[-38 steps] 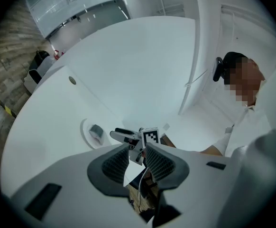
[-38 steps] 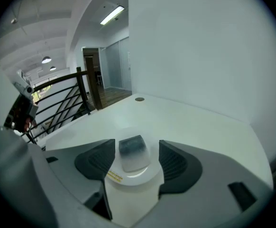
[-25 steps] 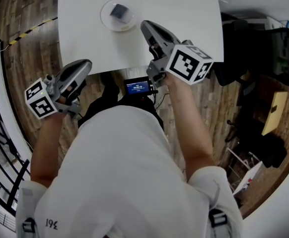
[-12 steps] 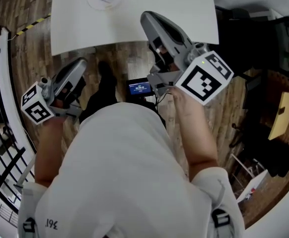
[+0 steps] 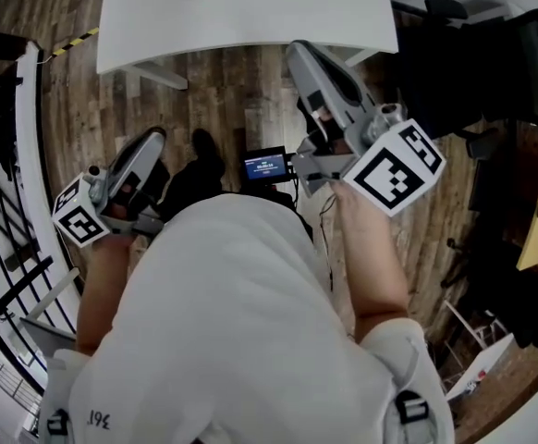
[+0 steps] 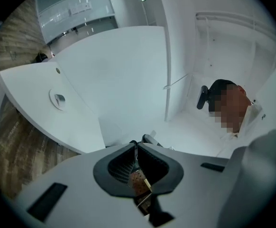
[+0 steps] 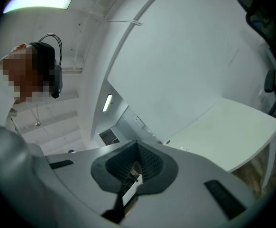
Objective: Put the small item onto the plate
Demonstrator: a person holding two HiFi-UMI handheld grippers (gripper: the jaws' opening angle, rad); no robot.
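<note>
Left tongs [image 6: 136, 144]: closed tight, the jaws meeting tip to tip with nothing between them; smooth grey shells around black ribbed pads that form a V-shaped pocket.
Right tongs [image 7: 136, 143]: closed the same way and empty; same grey shells and ribbed black pads.
Marker cubes: one on each set of tongs, white faces with black square patterns; the right cube [image 5: 394, 166] shows larger than the left cube [image 5: 78, 213].
Change, tongs: a second ago both reached up to the near edge of the surface; now the left hangs over the floor well short of it, and the right tip sits about at that edge. Both have stayed closed.
Change, view: the surface has slid toward the far side of the head view, and the plate is now cut by the top edge.
Small item [image 6: 59, 98]: a dark little piece lying on the plate, well apart from both tongs; its material is too small to tell.
Plate [image 6: 52, 101]: round, shallow, pale, on the far left part of the surface.
Surface [image 5: 278, 12]: flat, plain white, matte, with rounded corners.
Floor [image 5: 223, 91]: brown wood planks, with a strip of yellow-and-black tape [image 5: 70, 44] at the far left.
Screen [image 5: 269, 165]: a small lit display between the two tongs.
Shirt [image 5: 232, 322]: white cloth, filling the near part of the head view.
</note>
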